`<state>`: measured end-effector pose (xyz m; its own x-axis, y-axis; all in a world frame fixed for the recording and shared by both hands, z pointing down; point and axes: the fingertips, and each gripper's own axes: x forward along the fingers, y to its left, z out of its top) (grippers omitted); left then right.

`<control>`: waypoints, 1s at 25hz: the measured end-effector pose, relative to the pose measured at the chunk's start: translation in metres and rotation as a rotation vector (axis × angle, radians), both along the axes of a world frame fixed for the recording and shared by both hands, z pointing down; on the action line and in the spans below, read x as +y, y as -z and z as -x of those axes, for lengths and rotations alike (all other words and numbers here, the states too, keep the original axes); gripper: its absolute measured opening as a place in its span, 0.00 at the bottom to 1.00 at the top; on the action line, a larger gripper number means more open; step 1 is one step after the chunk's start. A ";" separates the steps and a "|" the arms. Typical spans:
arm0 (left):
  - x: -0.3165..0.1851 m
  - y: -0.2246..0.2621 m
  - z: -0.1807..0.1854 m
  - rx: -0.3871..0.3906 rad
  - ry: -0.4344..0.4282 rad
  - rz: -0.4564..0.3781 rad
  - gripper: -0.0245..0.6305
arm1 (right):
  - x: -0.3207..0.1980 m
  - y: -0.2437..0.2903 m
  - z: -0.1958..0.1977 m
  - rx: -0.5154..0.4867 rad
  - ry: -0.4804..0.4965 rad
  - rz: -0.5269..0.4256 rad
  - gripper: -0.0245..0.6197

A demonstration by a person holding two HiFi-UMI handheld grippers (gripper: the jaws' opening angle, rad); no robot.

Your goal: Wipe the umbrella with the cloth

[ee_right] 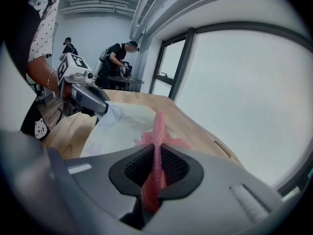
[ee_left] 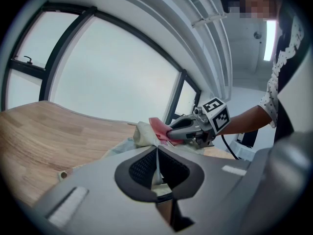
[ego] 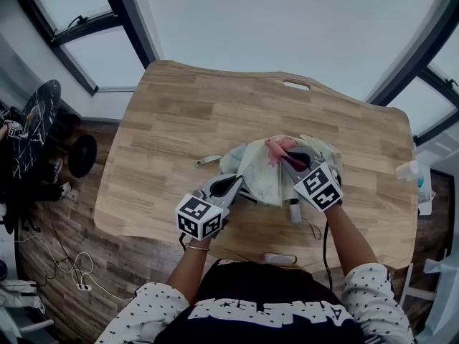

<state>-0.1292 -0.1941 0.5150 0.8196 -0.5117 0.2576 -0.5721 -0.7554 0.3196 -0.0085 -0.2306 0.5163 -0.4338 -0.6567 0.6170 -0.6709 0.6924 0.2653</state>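
Observation:
A pale, folded umbrella [ego: 269,174] lies on the wooden table [ego: 172,113], its canopy bunched in the middle. My left gripper [ego: 240,185] is shut on an edge of the umbrella fabric [ee_left: 155,173] at the left side. My right gripper [ego: 287,160] is shut on a pink cloth [ego: 278,149], which rests on top of the canopy. In the right gripper view the pink cloth [ee_right: 157,151] stands pinched between the pads, with the canopy [ee_right: 124,126] spread beyond. The left gripper view shows the right gripper [ee_left: 171,131] holding the cloth [ee_left: 159,128] over the umbrella.
A strap end [ego: 208,160] lies on the table left of the umbrella. A white object [ego: 294,210] and a grey one [ego: 278,259] sit near the front edge. A bottle [ego: 407,170] stands at the right edge. Windows ring the table; people stand in the background [ee_right: 120,58].

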 end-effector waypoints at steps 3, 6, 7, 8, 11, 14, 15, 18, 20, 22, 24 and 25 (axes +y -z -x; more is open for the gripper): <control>-0.001 0.000 -0.001 0.000 0.002 -0.002 0.04 | 0.017 -0.011 0.003 -0.010 0.025 0.029 0.11; -0.001 0.000 -0.001 -0.004 0.001 -0.004 0.04 | 0.034 -0.020 0.005 -0.021 0.040 0.053 0.11; -0.001 0.001 -0.001 -0.005 0.000 -0.004 0.04 | 0.039 -0.022 0.005 -0.023 0.045 0.058 0.12; -0.001 0.001 -0.001 -0.007 0.000 -0.004 0.04 | 0.043 -0.024 0.005 -0.024 0.051 0.062 0.12; 0.000 0.001 -0.001 -0.009 0.001 -0.007 0.04 | 0.055 -0.028 0.006 -0.020 0.069 0.075 0.12; 0.000 0.002 -0.002 -0.010 0.000 -0.009 0.04 | 0.063 -0.030 0.007 -0.011 0.087 0.082 0.12; 0.000 0.002 -0.002 -0.010 0.000 -0.009 0.04 | 0.066 -0.031 0.008 -0.010 0.092 0.085 0.12; 0.000 0.003 -0.002 -0.007 0.001 -0.010 0.04 | 0.076 -0.034 0.012 -0.012 0.103 0.098 0.12; 0.000 0.003 -0.002 -0.005 0.000 -0.013 0.04 | 0.084 -0.036 0.016 -0.012 0.112 0.108 0.12; 0.001 0.004 -0.002 -0.003 0.000 -0.016 0.04 | 0.092 -0.038 0.019 -0.009 0.126 0.121 0.12; 0.002 0.005 -0.003 -0.002 -0.002 -0.017 0.04 | 0.100 -0.040 0.022 -0.010 0.145 0.137 0.12; 0.002 0.004 -0.003 -0.001 -0.002 -0.016 0.04 | 0.104 -0.041 0.024 -0.007 0.156 0.146 0.12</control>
<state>-0.1257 -0.1918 0.5106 0.8204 -0.5139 0.2505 -0.5708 -0.7618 0.3064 -0.0321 -0.1263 0.5572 -0.5280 -0.4851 0.6970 -0.5540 0.8188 0.1502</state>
